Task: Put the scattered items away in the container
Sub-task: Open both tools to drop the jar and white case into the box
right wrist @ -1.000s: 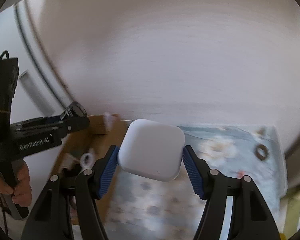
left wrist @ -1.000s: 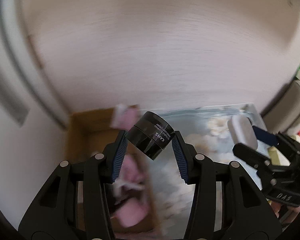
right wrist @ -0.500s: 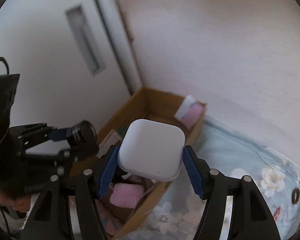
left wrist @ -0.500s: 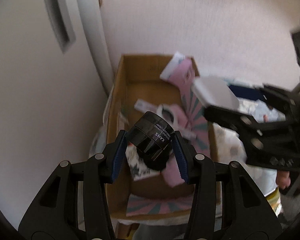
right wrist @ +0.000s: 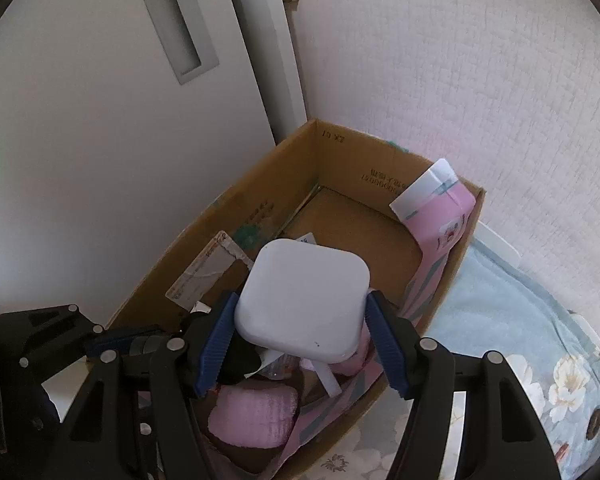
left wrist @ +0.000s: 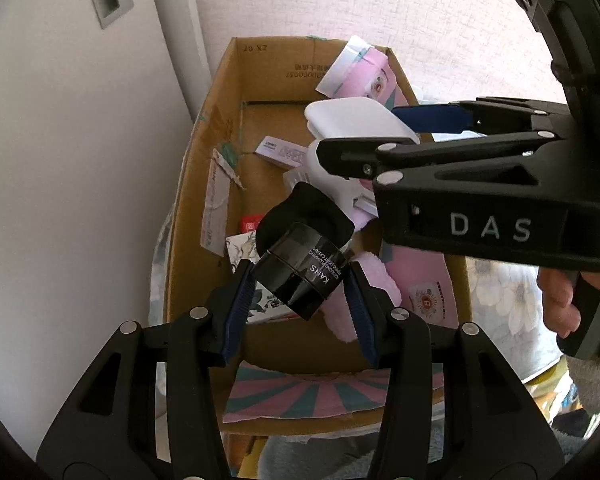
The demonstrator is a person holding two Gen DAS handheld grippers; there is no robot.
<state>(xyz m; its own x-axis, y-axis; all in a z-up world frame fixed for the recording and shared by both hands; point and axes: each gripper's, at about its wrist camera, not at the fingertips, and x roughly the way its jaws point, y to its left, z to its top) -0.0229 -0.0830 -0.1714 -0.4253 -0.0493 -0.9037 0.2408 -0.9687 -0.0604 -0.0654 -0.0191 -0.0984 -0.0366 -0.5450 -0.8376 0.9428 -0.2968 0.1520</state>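
Hanging over the open cardboard box [left wrist: 236, 92], a black jar [left wrist: 304, 276] is squeezed between the blue pads of the left gripper [left wrist: 300, 300]. A white square case [right wrist: 304, 300] is pinched by the right gripper [right wrist: 300, 344] above the same box, where pink packets [right wrist: 444, 216] are already lying.

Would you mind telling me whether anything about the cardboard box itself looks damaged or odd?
Yes: a shipping label on the brown cardboard box's left inner wall is torn and peeling away, and a pink carton leans askew over the far right corner.
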